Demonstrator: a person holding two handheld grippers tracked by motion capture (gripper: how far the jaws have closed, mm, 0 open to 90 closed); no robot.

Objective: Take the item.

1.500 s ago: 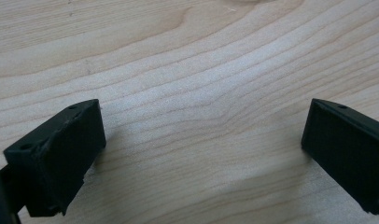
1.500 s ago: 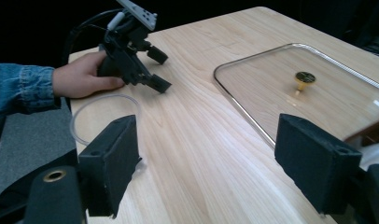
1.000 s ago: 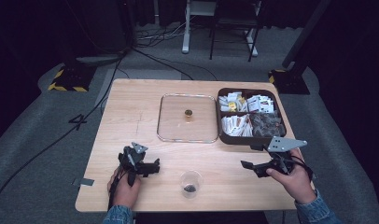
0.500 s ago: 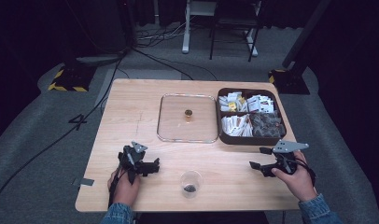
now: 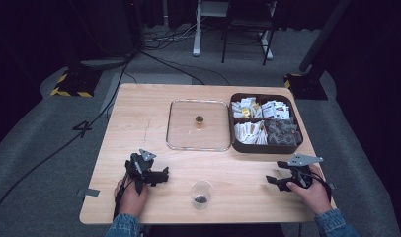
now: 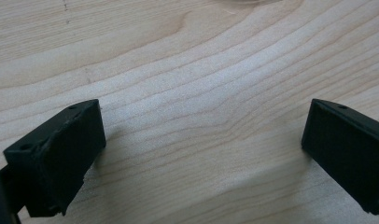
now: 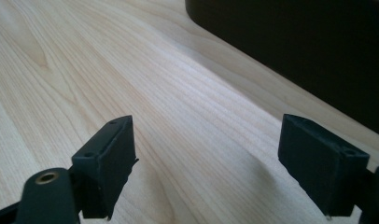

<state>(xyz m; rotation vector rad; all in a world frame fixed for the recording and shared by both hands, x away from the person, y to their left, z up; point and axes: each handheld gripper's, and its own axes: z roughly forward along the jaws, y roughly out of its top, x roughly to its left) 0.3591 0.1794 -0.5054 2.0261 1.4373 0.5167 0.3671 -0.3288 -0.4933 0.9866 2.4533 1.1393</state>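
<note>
Your left gripper [image 5: 161, 175] and right gripper [image 5: 273, 180] rest low over the wooden table [image 5: 139, 113], jaws spread, nothing between them; the right pair has just been opening. The small clear cup [image 5: 202, 193] with a dark item inside stands between them near your edge. The work looks finished or paused.

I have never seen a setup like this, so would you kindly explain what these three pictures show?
A person sits at a wooden table, holding a hand-held grasping tool in each hand: the left tool and the right tool. One picture looks down from above; the other two come from cameras riding on each tool, looking along its black jaws. Both tools are open and hold nothing. On the table lie a clear lid, a dark box of packets and a small clear cup.
</note>
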